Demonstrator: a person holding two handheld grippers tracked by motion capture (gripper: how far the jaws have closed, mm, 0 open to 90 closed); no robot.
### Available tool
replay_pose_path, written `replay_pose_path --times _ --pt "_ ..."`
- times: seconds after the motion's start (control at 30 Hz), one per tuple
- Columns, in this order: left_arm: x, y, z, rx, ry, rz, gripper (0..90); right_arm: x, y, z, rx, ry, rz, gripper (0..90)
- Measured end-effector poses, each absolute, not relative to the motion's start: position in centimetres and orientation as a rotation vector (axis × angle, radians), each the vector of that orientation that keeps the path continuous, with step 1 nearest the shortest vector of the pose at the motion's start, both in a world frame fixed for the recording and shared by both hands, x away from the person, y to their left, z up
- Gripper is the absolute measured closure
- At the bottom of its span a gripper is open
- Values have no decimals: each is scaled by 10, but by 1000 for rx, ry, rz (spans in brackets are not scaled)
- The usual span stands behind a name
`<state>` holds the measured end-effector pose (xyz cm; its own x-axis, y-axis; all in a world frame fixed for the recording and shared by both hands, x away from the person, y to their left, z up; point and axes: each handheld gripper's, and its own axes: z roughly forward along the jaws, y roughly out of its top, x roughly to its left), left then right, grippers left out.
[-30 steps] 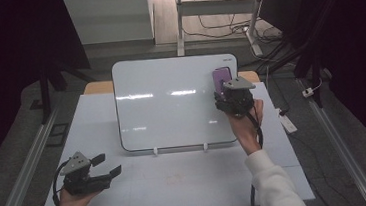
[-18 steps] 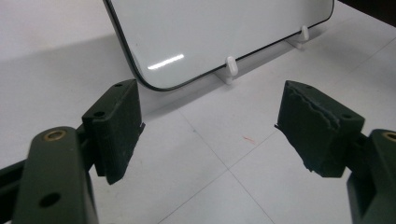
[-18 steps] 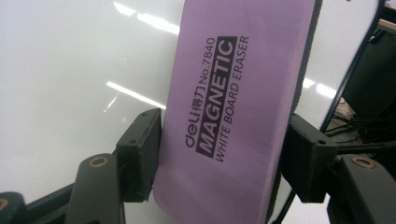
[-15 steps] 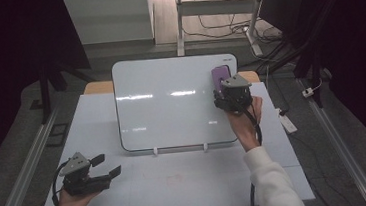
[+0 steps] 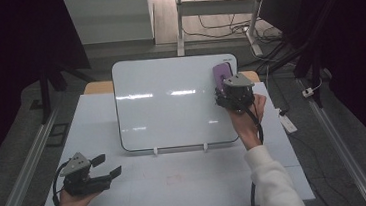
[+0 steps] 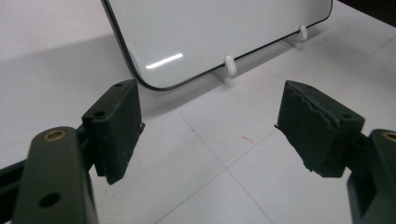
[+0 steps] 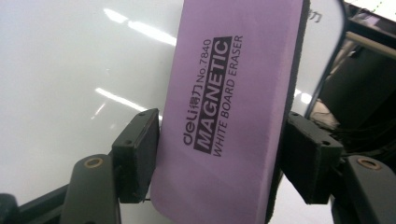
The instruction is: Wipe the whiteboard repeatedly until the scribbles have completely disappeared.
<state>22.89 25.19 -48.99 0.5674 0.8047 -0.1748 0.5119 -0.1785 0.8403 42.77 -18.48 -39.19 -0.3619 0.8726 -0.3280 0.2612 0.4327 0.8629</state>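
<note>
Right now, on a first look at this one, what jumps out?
The purple magnetic eraser stands out first, lying on the upper right corner of the propped-up whiteboard, between the jaws of the right tongs, which have just been opening; a gap shows at the left pad, so the grip looks loosened. Next, the left tongs hover open and empty over the white table, near its front left corner.

On my right gripper view I can read the purple eraser (image 7: 233,107): the brand "deli" with small characters beside it, "No.7840", then "MAGNETIC" in purple letters on a black bar, and "WHITE BOARD ERASER" beneath. A dark character sits on the whiteboard (image 7: 70,70) corner past the eraser's top edge; I can't make it out.
</note>
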Motion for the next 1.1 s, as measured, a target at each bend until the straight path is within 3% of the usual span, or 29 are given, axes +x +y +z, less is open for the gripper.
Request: replay_pose_path --times 0.37,0.6,0.93,1.1 --pt "228 251 -490 1847 1070 386 230 432 -182 -392 1008 1946 953 383" --pt "227 250 -489 1841 1071 386 230 414 -186 -415 1002 2041 954 388" --pt "228 251 -489 1842 1068 383 230 429 -209 -394 1103 1991 960 387" --pt "228 252 -488 1840 1070 386 230 414 -195 -411 1025 2104 875 390"
